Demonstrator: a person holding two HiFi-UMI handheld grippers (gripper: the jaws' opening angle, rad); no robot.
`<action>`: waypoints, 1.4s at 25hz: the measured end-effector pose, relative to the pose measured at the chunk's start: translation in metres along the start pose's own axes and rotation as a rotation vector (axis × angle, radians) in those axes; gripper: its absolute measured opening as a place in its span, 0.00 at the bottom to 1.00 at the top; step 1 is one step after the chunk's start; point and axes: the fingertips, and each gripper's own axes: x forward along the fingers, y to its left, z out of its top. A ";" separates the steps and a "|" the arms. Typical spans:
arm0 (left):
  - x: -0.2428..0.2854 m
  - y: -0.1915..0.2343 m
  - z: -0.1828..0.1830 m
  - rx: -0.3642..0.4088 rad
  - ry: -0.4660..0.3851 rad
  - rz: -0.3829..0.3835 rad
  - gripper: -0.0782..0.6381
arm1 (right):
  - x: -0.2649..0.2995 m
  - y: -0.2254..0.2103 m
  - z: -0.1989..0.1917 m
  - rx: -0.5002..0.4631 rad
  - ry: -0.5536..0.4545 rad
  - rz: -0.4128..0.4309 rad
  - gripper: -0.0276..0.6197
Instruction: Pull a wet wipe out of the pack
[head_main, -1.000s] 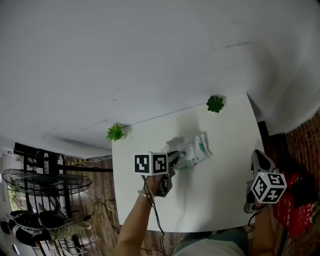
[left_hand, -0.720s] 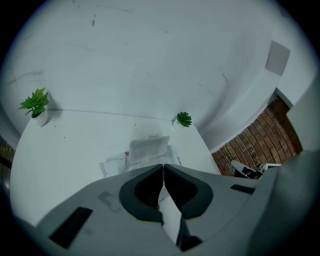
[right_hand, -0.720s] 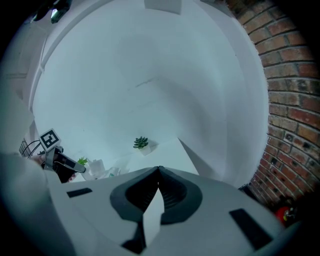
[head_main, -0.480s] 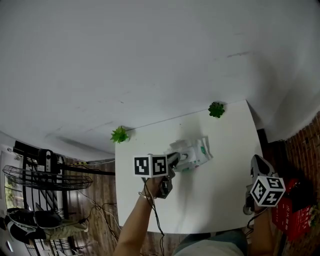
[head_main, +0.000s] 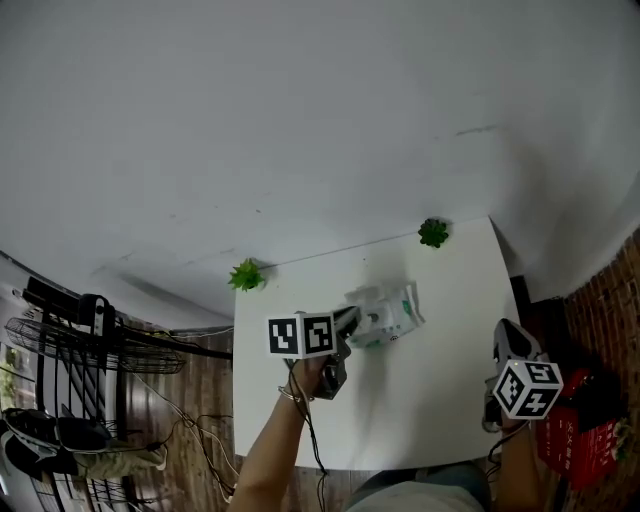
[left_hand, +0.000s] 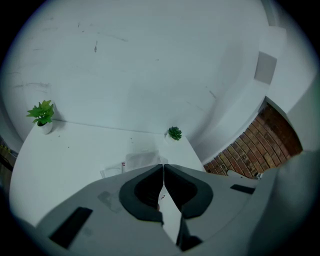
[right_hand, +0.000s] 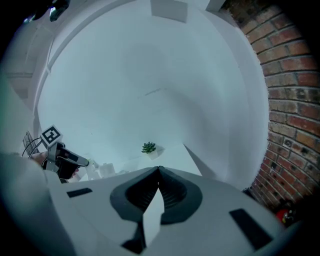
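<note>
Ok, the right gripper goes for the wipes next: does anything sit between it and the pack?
Nothing visible: only bare table lies between the right gripper and the wet wipe pack. The left gripper is at the pack's other side, the two plants along the far edge.

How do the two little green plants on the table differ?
The left plant is a lighter, brighter green; the right plant is darker. The left plant has loose, pointed leaves; the right plant forms a tight rosette. The left plant stands at the table's far left corner, the right plant at its far right. Both are small.
</note>
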 end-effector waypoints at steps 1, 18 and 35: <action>-0.003 -0.001 0.001 0.002 -0.009 -0.003 0.13 | -0.002 0.002 0.000 -0.003 -0.002 0.002 0.04; -0.079 -0.031 0.007 -0.006 -0.227 -0.093 0.14 | -0.029 0.047 0.010 -0.102 -0.023 0.071 0.04; -0.168 -0.008 -0.011 0.068 -0.682 0.170 0.14 | -0.038 0.108 0.031 -0.290 -0.039 0.187 0.04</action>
